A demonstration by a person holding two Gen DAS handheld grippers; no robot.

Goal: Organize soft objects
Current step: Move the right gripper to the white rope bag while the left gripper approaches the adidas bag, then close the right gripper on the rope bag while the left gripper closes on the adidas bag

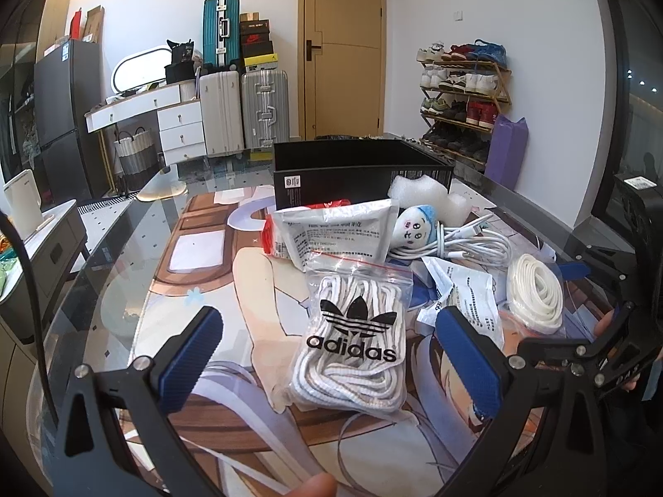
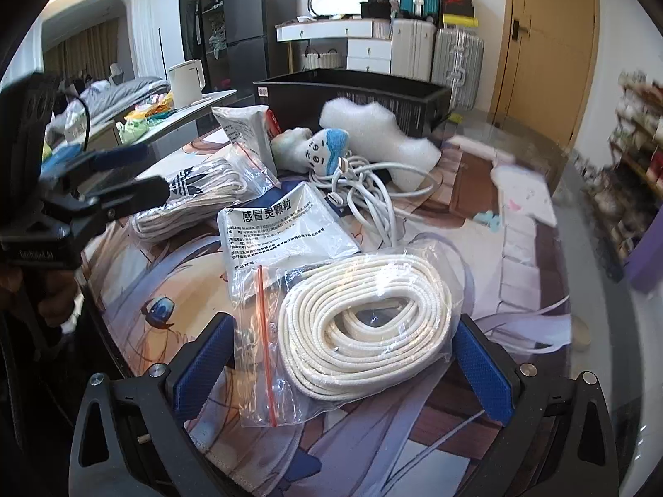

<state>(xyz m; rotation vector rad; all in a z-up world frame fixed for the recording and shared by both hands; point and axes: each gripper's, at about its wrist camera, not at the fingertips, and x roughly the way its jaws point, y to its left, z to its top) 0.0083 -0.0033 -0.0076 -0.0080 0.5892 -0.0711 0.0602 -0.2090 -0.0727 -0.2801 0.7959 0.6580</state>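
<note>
My left gripper (image 1: 331, 343) is open, its blue pads on either side of a clear Adidas bag of white laces (image 1: 352, 343); that bag also shows in the right wrist view (image 2: 194, 203). My right gripper (image 2: 344, 356) is open around a zip bag with a coil of white cord (image 2: 364, 323), which also shows in the left wrist view (image 1: 536, 294). Behind lie white medicine sachets (image 1: 344, 236) (image 2: 286, 223), a small plush face with blue hair (image 1: 414, 227) (image 2: 323, 149), a white cable (image 1: 468, 248) (image 2: 373, 190), white foam (image 1: 427, 194) (image 2: 373, 132) and an open black box (image 1: 356, 170) (image 2: 352, 95).
The objects lie on an anime-print mat (image 1: 215, 273) over a glass table. The left gripper (image 2: 95, 190) shows at the left of the right wrist view. Suitcases (image 1: 240, 112), white drawers (image 1: 178, 124), a shoe rack (image 1: 464, 95) and a wooden door (image 1: 344, 49) stand behind.
</note>
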